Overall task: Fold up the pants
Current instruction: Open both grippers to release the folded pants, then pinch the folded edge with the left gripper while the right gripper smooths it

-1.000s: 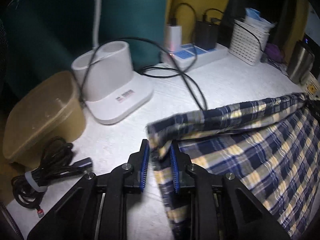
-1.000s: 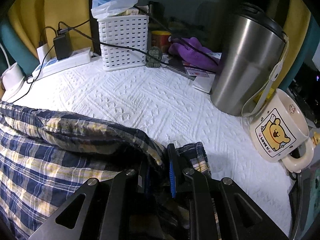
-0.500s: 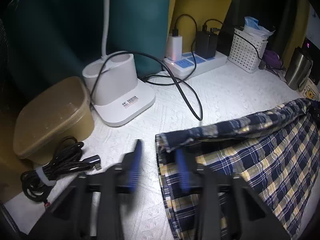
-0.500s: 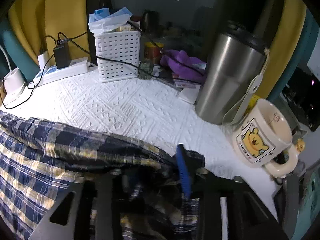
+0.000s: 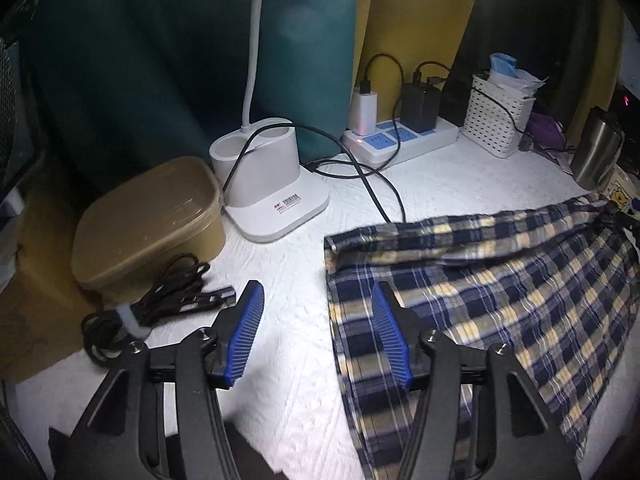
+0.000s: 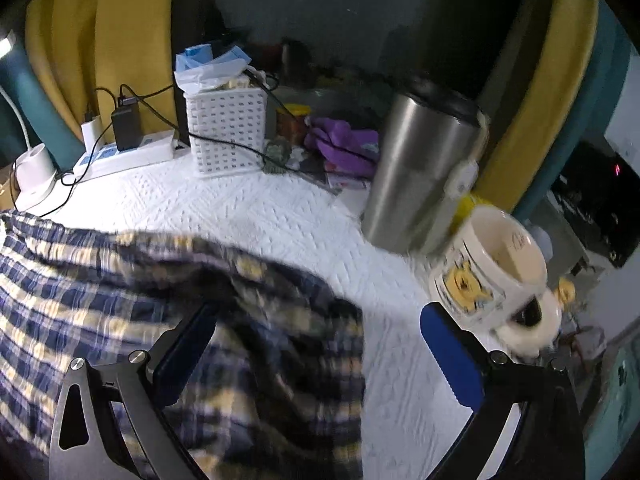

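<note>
The blue, yellow and white plaid pants (image 5: 480, 280) lie folded on the white textured table cover, with a folded edge along the far side. My left gripper (image 5: 316, 304) is open and empty, its right finger over the pants' left edge and its left finger over bare cover. The pants show blurred in the right wrist view (image 6: 180, 300). My right gripper (image 6: 320, 316) is wide open above their right end and holds nothing.
In the left wrist view: a brown lidded box (image 5: 148, 220), a coiled black cable (image 5: 152, 312), a white lamp base (image 5: 268, 184), a power strip (image 5: 400, 140) with chargers. In the right wrist view: a white basket (image 6: 228, 132), a steel tumbler (image 6: 420, 176), a bear mug (image 6: 496, 272).
Both grippers were shut on the pants' folded edge a second ago. Both have opened, let the cloth drop flat and pulled back and up.
</note>
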Demonstrator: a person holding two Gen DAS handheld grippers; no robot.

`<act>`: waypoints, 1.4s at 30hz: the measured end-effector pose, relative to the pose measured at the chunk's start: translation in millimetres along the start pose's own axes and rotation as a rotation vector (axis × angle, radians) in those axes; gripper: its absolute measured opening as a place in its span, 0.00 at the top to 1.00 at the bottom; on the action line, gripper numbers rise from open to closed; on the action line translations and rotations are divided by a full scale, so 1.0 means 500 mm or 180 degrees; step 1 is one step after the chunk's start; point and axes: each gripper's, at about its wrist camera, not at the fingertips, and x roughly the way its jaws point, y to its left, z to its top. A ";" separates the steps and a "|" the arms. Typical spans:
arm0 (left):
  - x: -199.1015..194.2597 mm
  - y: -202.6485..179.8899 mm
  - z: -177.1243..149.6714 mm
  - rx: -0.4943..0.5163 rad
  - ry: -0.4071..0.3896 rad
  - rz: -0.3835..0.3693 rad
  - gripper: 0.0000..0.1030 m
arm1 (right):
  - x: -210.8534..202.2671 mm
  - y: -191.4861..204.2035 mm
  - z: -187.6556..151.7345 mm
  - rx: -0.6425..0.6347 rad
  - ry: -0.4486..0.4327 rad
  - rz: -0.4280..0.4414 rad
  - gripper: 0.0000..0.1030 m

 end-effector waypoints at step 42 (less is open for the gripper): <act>-0.159 -0.116 -0.302 -0.0118 0.0218 -0.0318 0.96 | -0.141 -0.077 -0.201 0.0416 0.0030 0.0433 0.72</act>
